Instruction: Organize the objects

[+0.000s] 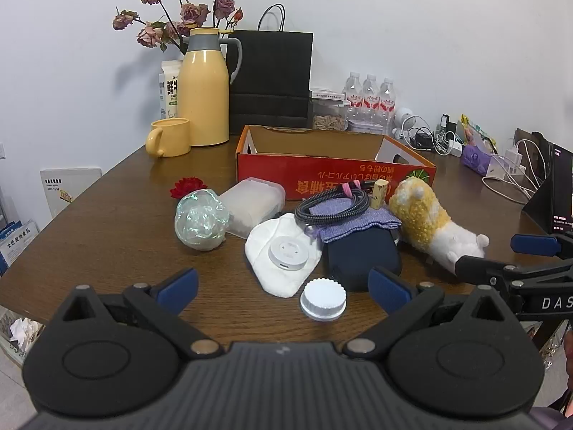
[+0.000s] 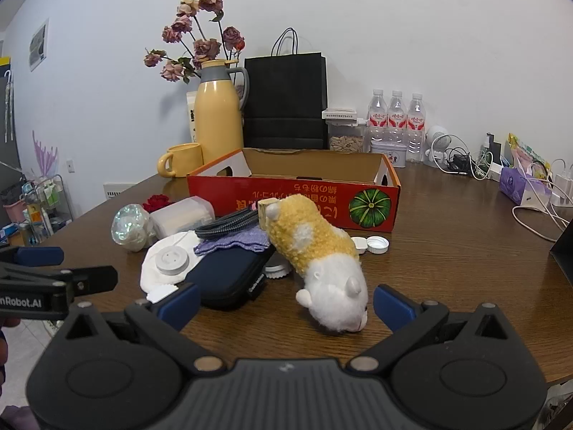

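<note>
Cardboard box (image 2: 315, 165) sits empty, my left gripper (image 1: 283, 285) and right gripper (image 2: 286, 301) wide open holding nothing, so I'd close on the plush hamster (image 2: 322, 258) first.

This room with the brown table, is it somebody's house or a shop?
Probably a home or small office, not a shop. The wooden table holds a yellow thermos, dried roses and tangled phone chargers.

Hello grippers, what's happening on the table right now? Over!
Left gripper open, empty. Right gripper open, empty, plush hamster just ahead. Red box empty, clutter piled in front. Nothing blocking.
</note>
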Action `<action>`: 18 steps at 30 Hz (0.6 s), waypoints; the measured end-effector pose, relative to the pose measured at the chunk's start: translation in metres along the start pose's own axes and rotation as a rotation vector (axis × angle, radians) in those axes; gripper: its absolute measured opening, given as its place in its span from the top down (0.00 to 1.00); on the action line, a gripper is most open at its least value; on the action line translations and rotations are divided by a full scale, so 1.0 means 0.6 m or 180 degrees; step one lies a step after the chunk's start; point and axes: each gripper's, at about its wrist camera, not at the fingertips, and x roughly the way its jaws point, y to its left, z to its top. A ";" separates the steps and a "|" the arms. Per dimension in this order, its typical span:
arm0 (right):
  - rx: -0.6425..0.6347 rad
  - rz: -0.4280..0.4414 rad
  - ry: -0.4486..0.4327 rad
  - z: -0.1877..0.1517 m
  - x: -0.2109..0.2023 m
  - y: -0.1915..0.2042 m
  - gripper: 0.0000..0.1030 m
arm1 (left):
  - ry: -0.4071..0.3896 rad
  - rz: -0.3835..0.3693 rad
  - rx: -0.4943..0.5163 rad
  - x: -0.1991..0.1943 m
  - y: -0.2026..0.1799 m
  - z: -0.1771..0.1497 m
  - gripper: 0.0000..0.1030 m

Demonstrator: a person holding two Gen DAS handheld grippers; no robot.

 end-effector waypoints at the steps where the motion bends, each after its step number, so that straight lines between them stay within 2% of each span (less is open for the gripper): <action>1: -0.0001 -0.0001 -0.0001 0.000 0.000 0.000 0.00 | 0.0000 -0.0001 0.0000 0.000 0.000 0.000 0.00; 18: -0.0008 -0.0008 -0.0006 -0.002 0.001 0.000 0.00 | 0.0005 -0.0001 0.0001 0.000 0.000 -0.001 0.00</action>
